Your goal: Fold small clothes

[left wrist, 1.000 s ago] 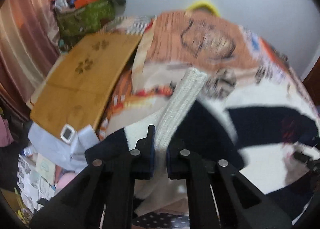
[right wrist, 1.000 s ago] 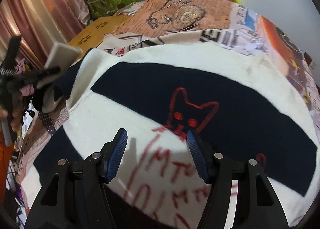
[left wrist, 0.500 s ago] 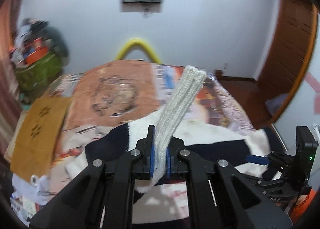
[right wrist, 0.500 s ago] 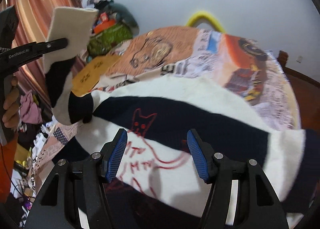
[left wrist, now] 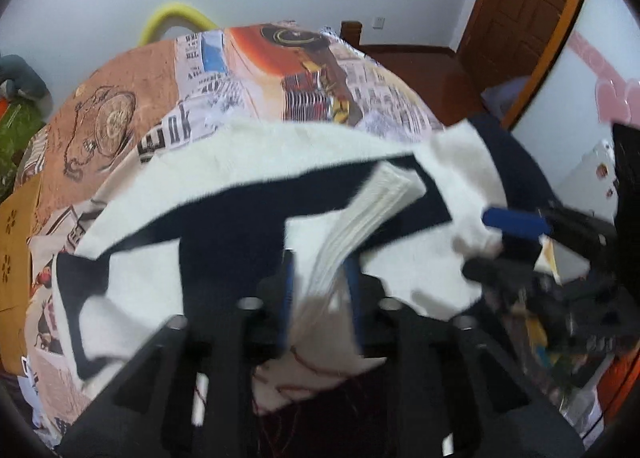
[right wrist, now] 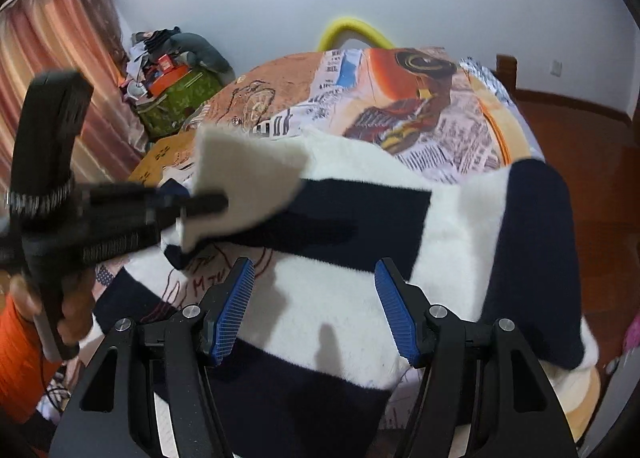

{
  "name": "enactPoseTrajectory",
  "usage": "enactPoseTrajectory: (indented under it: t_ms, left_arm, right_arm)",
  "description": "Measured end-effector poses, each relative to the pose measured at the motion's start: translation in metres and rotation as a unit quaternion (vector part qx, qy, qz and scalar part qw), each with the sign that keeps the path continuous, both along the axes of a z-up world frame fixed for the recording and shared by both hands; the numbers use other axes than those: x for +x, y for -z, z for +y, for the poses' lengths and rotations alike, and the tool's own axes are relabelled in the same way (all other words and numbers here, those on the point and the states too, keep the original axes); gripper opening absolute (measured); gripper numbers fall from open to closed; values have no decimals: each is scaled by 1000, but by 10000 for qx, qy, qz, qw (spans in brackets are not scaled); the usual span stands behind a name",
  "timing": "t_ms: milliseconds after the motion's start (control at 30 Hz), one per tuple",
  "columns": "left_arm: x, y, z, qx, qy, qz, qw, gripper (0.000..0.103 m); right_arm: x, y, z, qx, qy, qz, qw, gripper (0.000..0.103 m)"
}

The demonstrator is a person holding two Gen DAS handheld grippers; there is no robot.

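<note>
A white and navy striped sweater with red stitched drawing lies on the printed bedspread; it also shows in the left wrist view. My left gripper is shut on the sweater's white ribbed cuff and holds the sleeve over the sweater's body. In the right wrist view the left gripper holds that cuff at the left. My right gripper is open and empty, low over the sweater's middle; it shows at the right of the left wrist view.
A yellow curved tube stands at the bed's far end. A green box with clutter and pink curtains are at the left. A brown board lies left of the bed. A wooden door is at the right.
My left gripper has swung the held sleeve from high above the bed down and to the right, over the sweater's body. My right gripper stays open and has shifted a little.
</note>
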State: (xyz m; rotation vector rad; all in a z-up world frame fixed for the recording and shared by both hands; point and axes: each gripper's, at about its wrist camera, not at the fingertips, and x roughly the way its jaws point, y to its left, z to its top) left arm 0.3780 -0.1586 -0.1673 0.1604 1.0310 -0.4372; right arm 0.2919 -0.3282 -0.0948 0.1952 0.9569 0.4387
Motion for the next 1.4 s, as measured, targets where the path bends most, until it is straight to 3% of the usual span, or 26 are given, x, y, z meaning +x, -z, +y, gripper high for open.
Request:
enactPoseTrajectory:
  t_ms: [33,133,333,500,600,667,733,800,900,1067,1200,1400]
  left_arm:
    - [-5,-2,5,24,-8,-77,10000,50]
    - [-21,-12,32,92,-167,-391,9991,63]
    - [-31,-14,120,546,-886,-696,9921,75]
    - [-31,18,197,801,-1534,-317,9844,76]
    - [-31,44,232,862,-1812,-29,9797,76]
    - [-28,64,249,833,-1961,223,9768,76]
    - [-25,78,259,738,-2023,398,9757,76]
    - [-21,89,264,636,-2068,511,9750,76]
    - [-18,93,261,428,-1942,504,9787,76]
    - [-12,92,258,483,-1982,471,9778,76]
    - [-14,91,259,554,-2008,417,9772,76]
    - [-22,85,267,542,-2030,408,9768,75]
  right_arm:
    - [1,2,-1,0,2,14,10000,59]
    - [4,9,5,44,-18,74,10000,59]
    - [14,29,16,46,121,252,9996,59]
    - [24,58,20,-182,223,532,9982,59]
    - [25,62,25,-316,247,367,9985,58]
    - [25,60,30,-571,304,200,9977,49]
    - [26,57,35,-761,273,93,9967,35]
    - [30,55,36,-671,157,135,9975,14]
    - [32,45,40,-789,80,-22,9968,12]
    - [44,15,36,-973,114,-404,9944,11]
    - [54,-8,13,-1004,458,-596,9921,10]
    - [66,21,-5,-1212,611,-39,9907,10]
